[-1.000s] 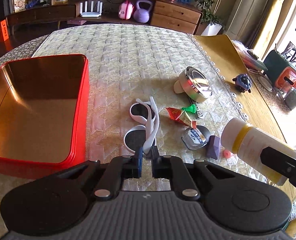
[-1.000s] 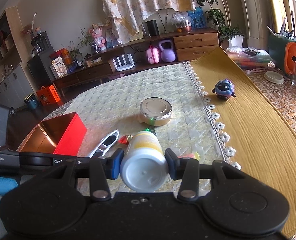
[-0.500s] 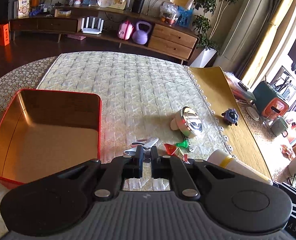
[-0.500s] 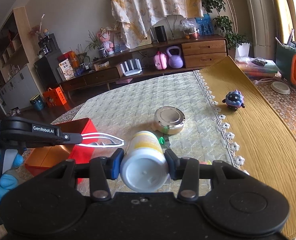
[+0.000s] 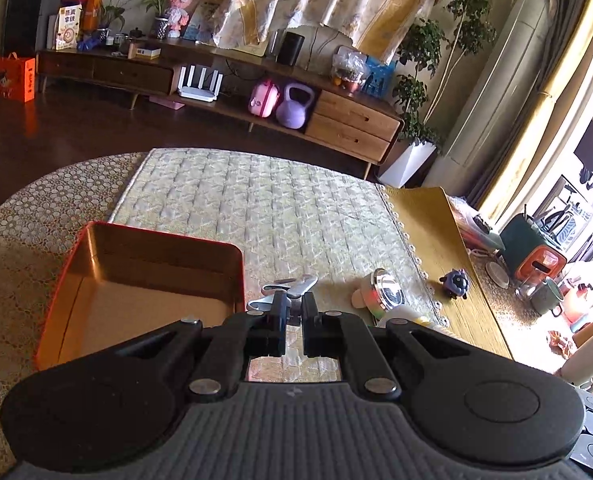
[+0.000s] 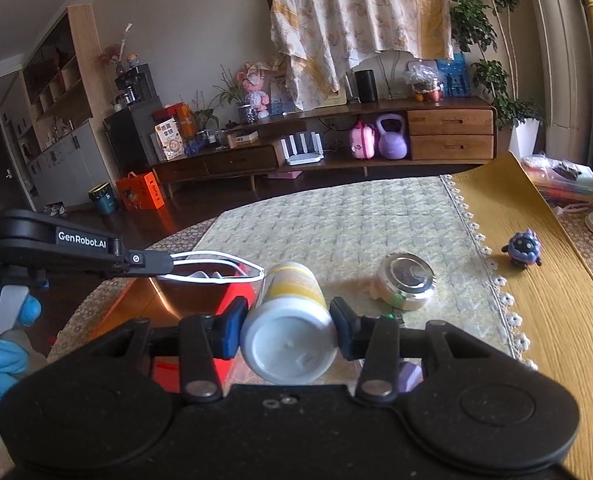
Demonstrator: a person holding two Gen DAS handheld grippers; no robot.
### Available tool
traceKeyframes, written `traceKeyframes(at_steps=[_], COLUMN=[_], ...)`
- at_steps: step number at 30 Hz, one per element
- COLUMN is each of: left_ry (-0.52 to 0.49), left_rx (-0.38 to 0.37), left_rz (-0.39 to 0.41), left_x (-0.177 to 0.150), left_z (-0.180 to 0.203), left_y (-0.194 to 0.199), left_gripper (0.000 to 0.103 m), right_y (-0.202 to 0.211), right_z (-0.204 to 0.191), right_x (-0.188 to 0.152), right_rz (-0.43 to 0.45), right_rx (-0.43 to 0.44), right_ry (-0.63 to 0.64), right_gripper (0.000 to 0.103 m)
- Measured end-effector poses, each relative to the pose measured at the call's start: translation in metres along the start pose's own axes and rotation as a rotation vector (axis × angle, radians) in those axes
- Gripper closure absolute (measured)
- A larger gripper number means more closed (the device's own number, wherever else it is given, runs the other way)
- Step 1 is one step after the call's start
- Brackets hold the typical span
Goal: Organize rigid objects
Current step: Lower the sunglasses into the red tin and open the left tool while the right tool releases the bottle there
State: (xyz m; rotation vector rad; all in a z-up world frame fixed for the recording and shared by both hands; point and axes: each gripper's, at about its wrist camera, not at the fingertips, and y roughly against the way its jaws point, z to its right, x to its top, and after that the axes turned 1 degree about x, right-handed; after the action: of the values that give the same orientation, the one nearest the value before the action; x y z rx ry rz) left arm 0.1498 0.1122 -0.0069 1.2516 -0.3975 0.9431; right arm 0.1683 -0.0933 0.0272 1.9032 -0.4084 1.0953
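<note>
Left wrist view: red tin (image 5: 238, 276) holds nothing.

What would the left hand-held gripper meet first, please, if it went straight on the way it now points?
Probably the cloth-covered table beyond the red tin. The left hand-held gripper, shut on the sunglasses, points just right of the tin's right wall. Depth is unclear, so it might clip that wall.

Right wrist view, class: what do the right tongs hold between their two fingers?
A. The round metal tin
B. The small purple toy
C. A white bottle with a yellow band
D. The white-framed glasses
C: the white bottle with a yellow band sits clamped between the fingers of the right tongs, while the round metal tin rests on the table beyond and the left tongs carry the white-framed glasses.
</note>
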Motion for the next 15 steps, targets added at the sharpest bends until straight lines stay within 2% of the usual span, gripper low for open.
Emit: traceKeyframes(at_steps=[7, 15], left_ry=[0.023, 0.065], left_rx=[0.053, 0.117], left_rz=[0.043, 0.037], left_x=[0.009, 0.004], left_z=[-0.038, -0.086], left_y=[0.019, 0.014], left_gripper=[0.096, 0.096], right_y=[-0.029, -0.079], right_z=[-0.038, -0.083], right_x=[0.012, 0.012], right_rz=[-0.023, -0.09], right_rx=[0.05, 0.079], right_ry=[0.046, 0.138], right_gripper=[0.058, 0.058])
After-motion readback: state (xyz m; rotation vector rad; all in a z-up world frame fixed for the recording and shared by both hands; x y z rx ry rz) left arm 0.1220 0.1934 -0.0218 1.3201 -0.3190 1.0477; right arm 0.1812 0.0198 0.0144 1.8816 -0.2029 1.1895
